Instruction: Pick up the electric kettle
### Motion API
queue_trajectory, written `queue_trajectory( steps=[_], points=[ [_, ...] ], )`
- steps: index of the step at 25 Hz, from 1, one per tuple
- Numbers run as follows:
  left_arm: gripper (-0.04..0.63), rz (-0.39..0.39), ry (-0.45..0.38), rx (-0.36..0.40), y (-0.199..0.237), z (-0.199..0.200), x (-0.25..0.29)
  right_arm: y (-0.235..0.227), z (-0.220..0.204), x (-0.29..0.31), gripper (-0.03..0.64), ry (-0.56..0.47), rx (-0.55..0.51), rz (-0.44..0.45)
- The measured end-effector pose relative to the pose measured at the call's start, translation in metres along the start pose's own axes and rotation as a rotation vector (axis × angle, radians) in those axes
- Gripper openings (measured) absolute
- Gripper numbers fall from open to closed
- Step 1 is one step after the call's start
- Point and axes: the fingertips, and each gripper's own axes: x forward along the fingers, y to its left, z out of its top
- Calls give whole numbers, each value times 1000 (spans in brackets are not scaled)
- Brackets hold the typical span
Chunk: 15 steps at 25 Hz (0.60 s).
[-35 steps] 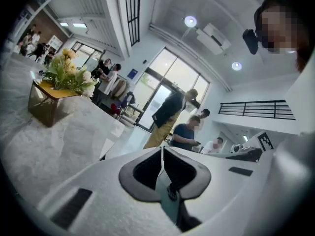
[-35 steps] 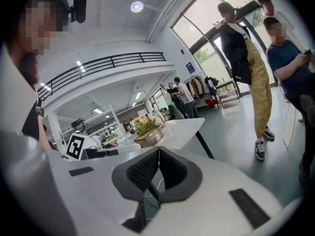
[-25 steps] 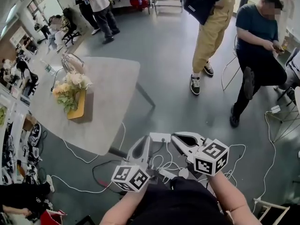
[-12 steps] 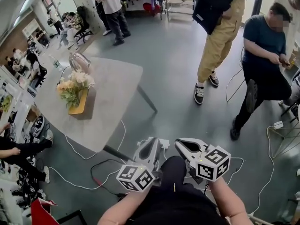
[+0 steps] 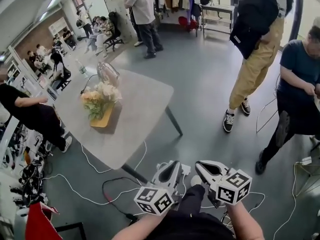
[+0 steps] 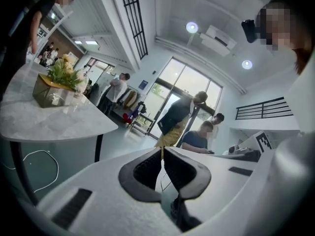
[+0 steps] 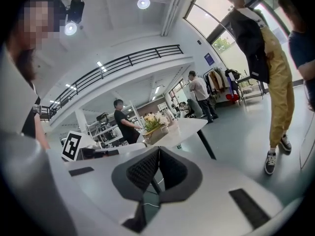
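1. Your left gripper (image 5: pixel 173 165) sits low in front of your body, pointing forward toward the table (image 5: pixel 142 114). Its jaws are clenched together and empty.
2. Your right gripper (image 5: pixel 201 166) is just beside it in the same pose, jaws closed on nothing.
3. The electric kettle (image 5: pixel 108 73) stands at the table's far end, just behind the flower arrangement (image 5: pixel 101 95) and well apart from both grippers.

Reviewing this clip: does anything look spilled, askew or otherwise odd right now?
Nothing spilled or toppled: the kettle and flower box stand upright on the table. Only the loose cables sprawling over the floor beside it look untidy. Left claw and right claw are shut and empty.
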Motion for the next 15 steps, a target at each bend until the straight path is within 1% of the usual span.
queue_trajectory(
  steps=[2,4,8,13,15],
  points=[
    [18,12,-3,5,7,3,8,-7,6,13,6,5,-4,18],
    [18,29,-9,-9,20,3,16,-13,9,27,6,14,-9,43],
    [18,59,-47,-86,45,10,42,-31,18,53,6,59,-37,72],
    [18,77,-66,-100,57,25,88,-64,45,73,6,98,-79,100],
    [18,72,-78,-104,61,34,107,-81,56,85,6,103,-86,107]
  ],
)
